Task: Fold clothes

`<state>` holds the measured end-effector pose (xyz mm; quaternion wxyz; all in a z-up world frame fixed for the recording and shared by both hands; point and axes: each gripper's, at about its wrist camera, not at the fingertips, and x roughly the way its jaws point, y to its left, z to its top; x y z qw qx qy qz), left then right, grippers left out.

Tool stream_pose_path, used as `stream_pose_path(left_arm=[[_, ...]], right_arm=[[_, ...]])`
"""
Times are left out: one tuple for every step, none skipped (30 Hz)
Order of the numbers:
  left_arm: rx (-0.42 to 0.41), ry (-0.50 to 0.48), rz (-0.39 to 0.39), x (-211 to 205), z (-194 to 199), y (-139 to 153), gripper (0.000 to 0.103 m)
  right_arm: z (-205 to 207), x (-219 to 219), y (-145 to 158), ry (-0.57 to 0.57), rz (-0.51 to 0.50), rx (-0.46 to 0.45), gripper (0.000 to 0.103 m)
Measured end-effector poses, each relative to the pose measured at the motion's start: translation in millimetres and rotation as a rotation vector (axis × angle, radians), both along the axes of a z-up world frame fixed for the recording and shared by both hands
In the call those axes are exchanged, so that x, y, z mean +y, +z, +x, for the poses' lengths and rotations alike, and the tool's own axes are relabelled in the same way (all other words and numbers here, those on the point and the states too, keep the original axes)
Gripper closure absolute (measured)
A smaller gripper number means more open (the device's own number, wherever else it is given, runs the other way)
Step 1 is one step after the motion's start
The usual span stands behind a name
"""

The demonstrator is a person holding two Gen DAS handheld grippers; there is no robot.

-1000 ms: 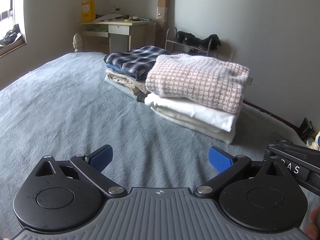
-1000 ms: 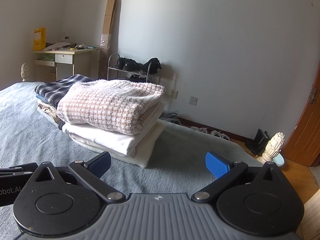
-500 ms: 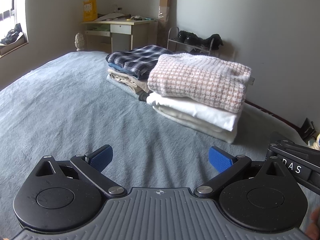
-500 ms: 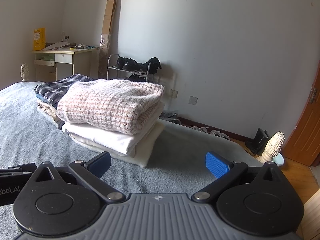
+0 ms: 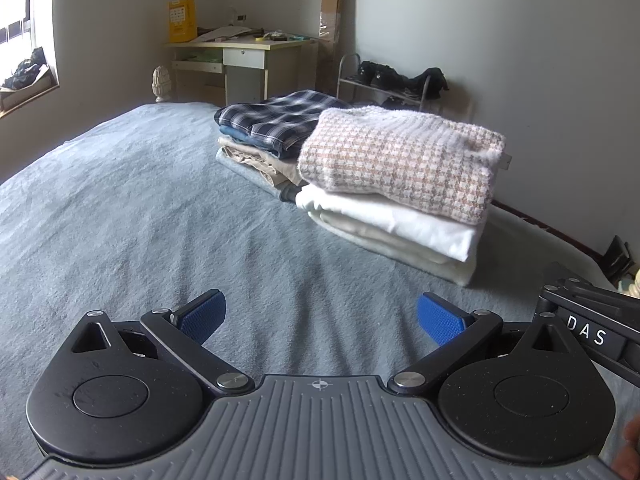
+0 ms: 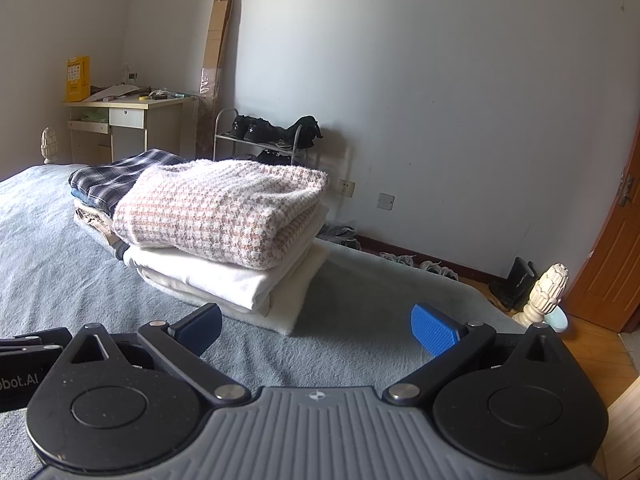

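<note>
Right now I am holding the left gripper [image 5: 319, 315] with its blue-padded fingers [image 5: 202, 315] spread wide and gripping nothing, hovering over bare grey bedspread [image 5: 120, 208]. Likewise the right gripper [image 6: 316, 330] is gaping wide with nothing between its fingers [image 6: 434, 334], hanging above the same cover just beside the left one, whose black body is showing at my left edge in the right wrist view. Ahead of both, two stacks of folded clothes are lying on the bed, touching each other. On the nearer stack, a pink-and-white knitted sweater [image 5: 400, 160] is sitting on top of folded white garments [image 5: 392, 228]. Behind it, a dark plaid shirt [image 5: 276, 120] is topping a pile of beige and grey pieces. Farther out, a pale worktop [image 5: 240, 46] is standing against the wall, with a shoe rack [image 6: 264, 140] beside it.
</note>
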<state>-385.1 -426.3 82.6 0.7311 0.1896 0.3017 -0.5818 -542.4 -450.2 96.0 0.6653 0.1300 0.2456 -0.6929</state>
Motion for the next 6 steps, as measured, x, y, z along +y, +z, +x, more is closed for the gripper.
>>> stream_pose_path(left_arm=[[0.0,0.0,0.0,0.1,-0.1,0.0,0.0],[0.0,-0.001,0.0,0.2,-0.3,0.0,0.0],[-0.001,0.0,0.0,0.5,-0.6,-0.1,0.0],[-0.002,0.0,0.0,0.8,-0.9,-0.1,0.0],[-0.001,-0.001,0.0,0.7,-0.8,0.1,0.0],[-0.001,0.0,0.001,0.6,-1.0,0.2,0.0]], right_arm=[[-0.1,0.1,0.1,-0.001,0.0,0.0,0.0],[-0.2,0.2,0.3,-0.002,-0.001,0.0,0.0],[-0.2,0.2,0.4,-0.003,-0.001,-0.001,0.0],[-0.6,0.6,0.6,-0.003,-0.001,-0.002,0.0],[-0.5,0.8,0.6,-0.003,-0.001,-0.003,0.0],[-0.3,0.7,0.7,-0.003,-0.001,-0.003,0.0]])
